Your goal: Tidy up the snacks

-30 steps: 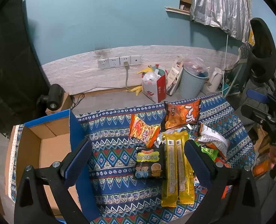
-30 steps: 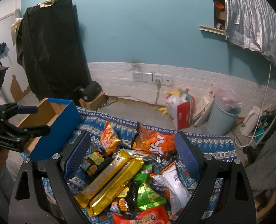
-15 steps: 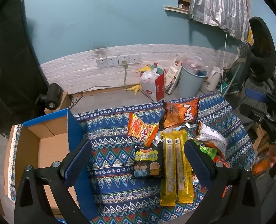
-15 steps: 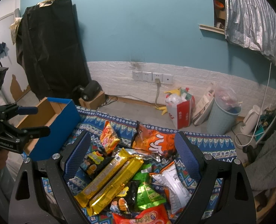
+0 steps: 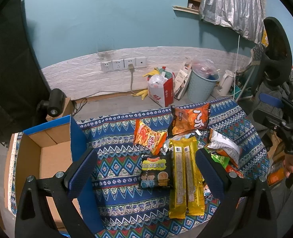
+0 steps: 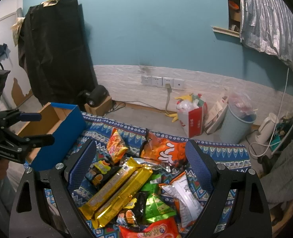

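Snack packets lie in a heap on a blue patterned cloth [image 5: 116, 134]. Among them are two long yellow packs [image 5: 186, 178] [image 6: 116, 190], a black packet [image 5: 156, 172], a small orange-red bag [image 5: 149, 136] [image 6: 115, 146] and a large orange bag [image 5: 190, 121] [image 6: 164, 150]. An open blue cardboard box [image 5: 47, 154] [image 6: 57, 125] stands at the cloth's left end. My left gripper [image 5: 144, 170] hangs open above the black packet with nothing held. My right gripper [image 6: 140, 164] hovers open over the pile, also holding nothing.
White and green packets [image 6: 184, 196] and a red bag [image 6: 158, 230] lie at the pile's near right. Beyond the cloth, on the floor, stand a red-white bag of rubbish [image 5: 162, 91], a pale blue bin [image 5: 202, 85], a kettle [image 5: 224, 85] and a black lamp on a carton [image 5: 54, 103].
The left wrist view has crept slightly down and forward over the cloth, so the snacks sit a little higher. The right view and both jaws are unchanged.
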`<state>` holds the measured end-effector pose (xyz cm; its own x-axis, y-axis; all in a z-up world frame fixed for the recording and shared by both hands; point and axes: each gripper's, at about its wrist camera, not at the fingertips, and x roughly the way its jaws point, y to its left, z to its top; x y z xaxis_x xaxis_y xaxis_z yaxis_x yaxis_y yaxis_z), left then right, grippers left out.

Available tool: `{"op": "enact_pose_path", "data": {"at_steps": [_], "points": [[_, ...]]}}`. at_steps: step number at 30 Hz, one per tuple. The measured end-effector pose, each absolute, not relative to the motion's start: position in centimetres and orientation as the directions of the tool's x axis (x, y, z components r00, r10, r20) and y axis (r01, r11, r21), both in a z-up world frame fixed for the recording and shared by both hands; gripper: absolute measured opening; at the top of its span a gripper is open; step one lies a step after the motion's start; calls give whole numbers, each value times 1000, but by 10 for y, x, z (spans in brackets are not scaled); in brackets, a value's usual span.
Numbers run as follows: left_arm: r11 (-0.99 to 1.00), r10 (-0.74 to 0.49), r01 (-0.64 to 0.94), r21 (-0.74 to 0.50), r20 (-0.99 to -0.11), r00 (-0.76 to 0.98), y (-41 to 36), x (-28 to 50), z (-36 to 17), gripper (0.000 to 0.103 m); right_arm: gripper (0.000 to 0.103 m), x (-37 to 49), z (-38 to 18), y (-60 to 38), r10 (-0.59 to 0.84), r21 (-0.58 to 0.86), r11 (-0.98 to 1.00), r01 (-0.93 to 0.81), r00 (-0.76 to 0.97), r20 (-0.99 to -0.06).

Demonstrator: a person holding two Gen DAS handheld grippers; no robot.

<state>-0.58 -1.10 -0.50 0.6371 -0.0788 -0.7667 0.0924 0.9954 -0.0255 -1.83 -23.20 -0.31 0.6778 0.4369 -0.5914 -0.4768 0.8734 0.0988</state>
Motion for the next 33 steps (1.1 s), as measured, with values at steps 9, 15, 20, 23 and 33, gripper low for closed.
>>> {"op": "enact_pose_path", "data": {"at_steps": [9,15,20,23,33], "points": [[995,-82,95,-27,-768,635,-11,-5,-5,100,90,-18,-4,-232,433,97,874,-476,674,-598],[995,-83,96,-28,-769,634,-11,-5,-5,100,90,-16,-3,-234,430,94,875,-475,671,-604],[995,-85,99,-29,-770,632,-12,-6,-6,100,90,-16,-3,-234,430,93,875,-476,672,-603],[995,-86,101,-28,-771,631,-12,-7,-6,100,90,-16,-3,-234,430,94,875,-475,671,-604],[994,-86,111,-21,-777,624,-14,-3,-8,100,90,-14,-3,-238,424,93,878,-470,672,-608]]}}
